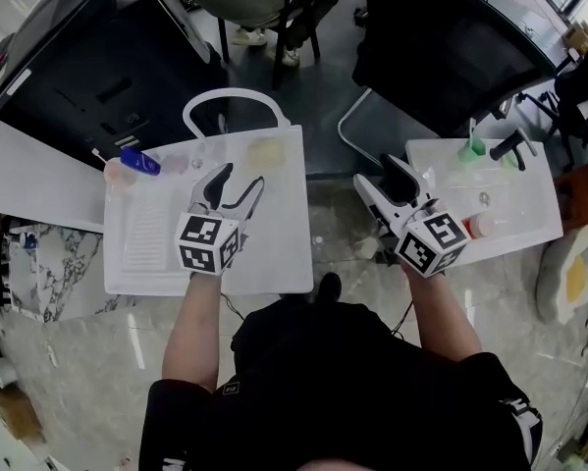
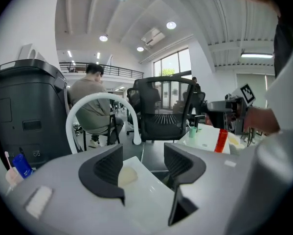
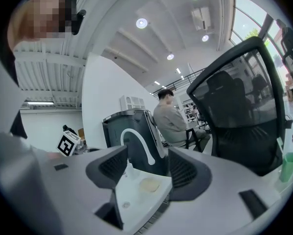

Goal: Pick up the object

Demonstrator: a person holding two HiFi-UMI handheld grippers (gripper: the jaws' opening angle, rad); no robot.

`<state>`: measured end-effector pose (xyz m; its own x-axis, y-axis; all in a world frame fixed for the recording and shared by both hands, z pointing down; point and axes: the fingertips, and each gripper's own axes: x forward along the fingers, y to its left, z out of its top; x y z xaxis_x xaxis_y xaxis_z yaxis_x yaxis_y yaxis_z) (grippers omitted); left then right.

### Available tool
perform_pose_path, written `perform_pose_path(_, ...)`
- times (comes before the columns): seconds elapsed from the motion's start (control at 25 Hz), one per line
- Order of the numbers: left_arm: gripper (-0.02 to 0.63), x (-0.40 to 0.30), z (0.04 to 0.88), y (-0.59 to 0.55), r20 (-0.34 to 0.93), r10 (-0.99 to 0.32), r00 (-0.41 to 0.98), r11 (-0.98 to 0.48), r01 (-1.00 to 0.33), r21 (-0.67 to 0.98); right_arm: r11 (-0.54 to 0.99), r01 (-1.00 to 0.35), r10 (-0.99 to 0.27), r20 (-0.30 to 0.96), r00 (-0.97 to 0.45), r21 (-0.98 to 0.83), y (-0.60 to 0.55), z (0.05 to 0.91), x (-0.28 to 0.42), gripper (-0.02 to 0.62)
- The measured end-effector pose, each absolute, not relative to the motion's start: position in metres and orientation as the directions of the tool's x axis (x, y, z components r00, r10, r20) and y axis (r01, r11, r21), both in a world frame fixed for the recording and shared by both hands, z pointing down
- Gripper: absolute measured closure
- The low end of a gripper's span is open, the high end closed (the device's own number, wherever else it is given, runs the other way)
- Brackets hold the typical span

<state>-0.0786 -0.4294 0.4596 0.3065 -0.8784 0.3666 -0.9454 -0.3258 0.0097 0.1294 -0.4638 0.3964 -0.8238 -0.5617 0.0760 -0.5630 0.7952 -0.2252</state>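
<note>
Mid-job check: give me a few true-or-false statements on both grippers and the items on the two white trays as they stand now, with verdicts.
1. The left gripper has its jaws apart with nothing between them. True.
2. The right gripper grips the pale round object. False: that object lies on the left white tray, and the right gripper's jaws are apart and empty.
3. The blue object lies near the left tray's far left corner. True.
4. The green bottle stands on the same tray as the blue object. False: it stands on the right white tray.
</note>
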Motion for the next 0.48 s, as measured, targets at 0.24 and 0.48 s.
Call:
perform_pose_path(0.24,0.337,-0.087,0.504,-0.45,0.475,-0.815,0.332,-0.402,-0.914,-0.053,0.779,-0.585,-0.575,0.118,-0.81,-0.226,-0.483,0.411,0.113,0.36)
perform_pose_path(0.48,0.337,-0.091,0.557,-0.469,0.585,-0.735,0.343,-0.488,-0.867,-0.104,0.758,-0.609,-0.589,0.156,-0.793,-0.235,-0.501,0.432,0.103,0.36)
